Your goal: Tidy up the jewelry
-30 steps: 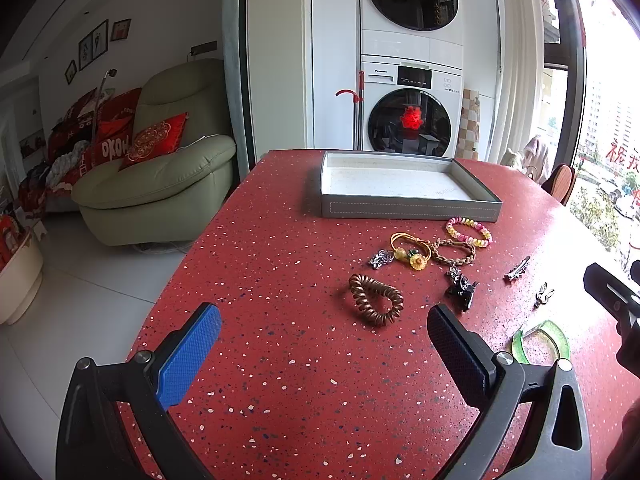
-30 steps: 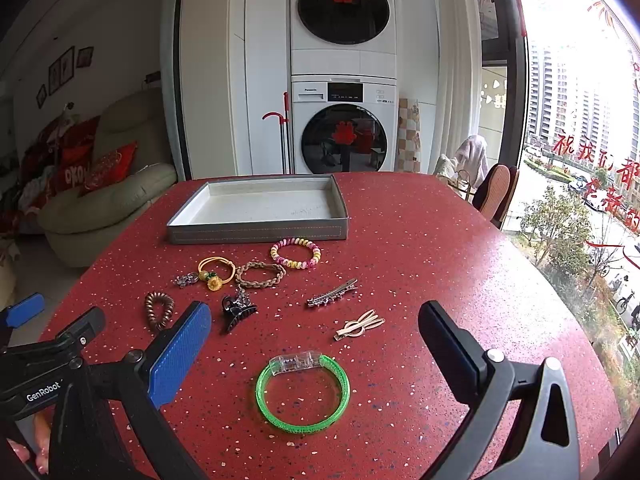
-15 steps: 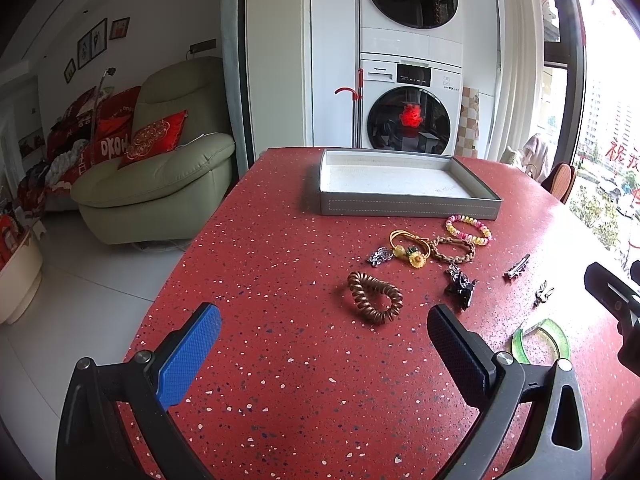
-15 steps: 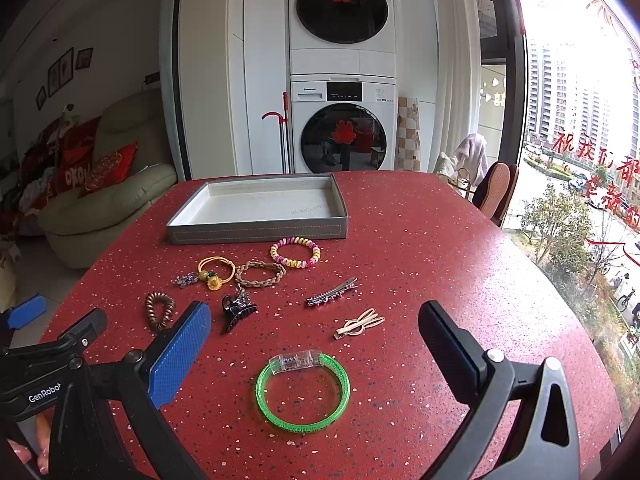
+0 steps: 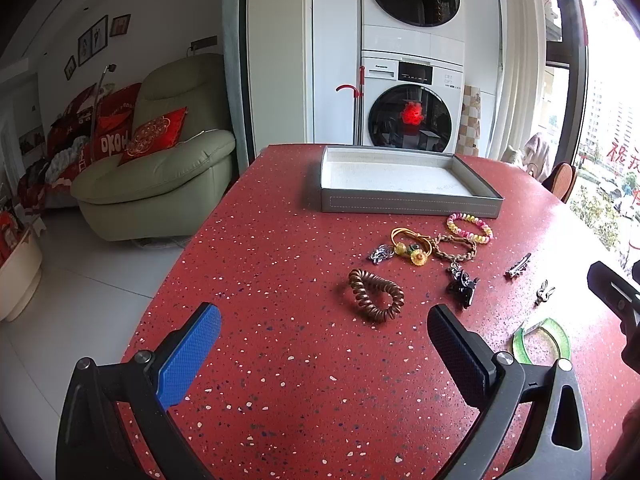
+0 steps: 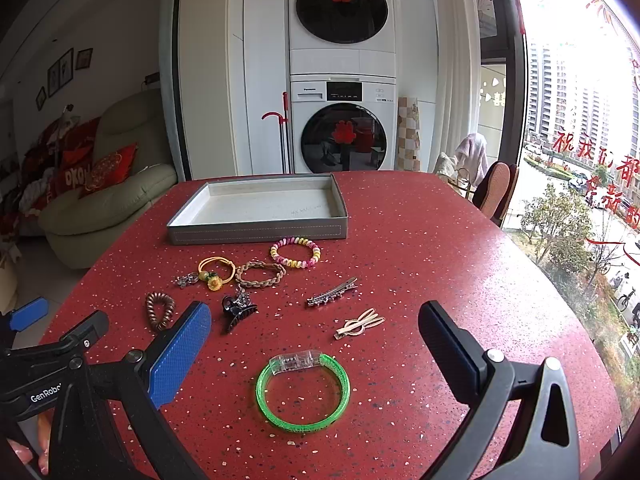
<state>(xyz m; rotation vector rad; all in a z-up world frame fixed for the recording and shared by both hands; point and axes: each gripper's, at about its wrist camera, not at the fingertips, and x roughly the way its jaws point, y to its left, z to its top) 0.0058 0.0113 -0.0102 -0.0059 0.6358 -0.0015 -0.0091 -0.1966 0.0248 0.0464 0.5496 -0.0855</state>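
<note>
A grey tray [image 5: 408,201] [image 6: 256,231] sits empty at the far side of the red table. In front of it lie a beaded bracelet [image 6: 295,253], a braided bracelet [image 6: 260,274], a yellow flower hair tie [image 6: 216,272], a brown spiral hair tie [image 5: 375,294] [image 6: 160,309], a black claw clip [image 6: 239,312], a silver clip [image 6: 332,296], a beige clip [image 6: 359,324] and a green bangle [image 6: 303,392] [image 5: 542,339]. My left gripper [image 5: 324,354] is open and empty, just short of the spiral tie. My right gripper [image 6: 314,354] is open and empty over the bangle.
The red speckled table [image 5: 280,264] has a curved left edge with floor below. A green armchair [image 5: 160,184] stands at the left. Stacked washing machines [image 6: 342,92] stand behind the table. A chair [image 6: 496,192] stands at the table's far right.
Both views have shifted very slightly; nothing on the table has moved and both grippers stay open.
</note>
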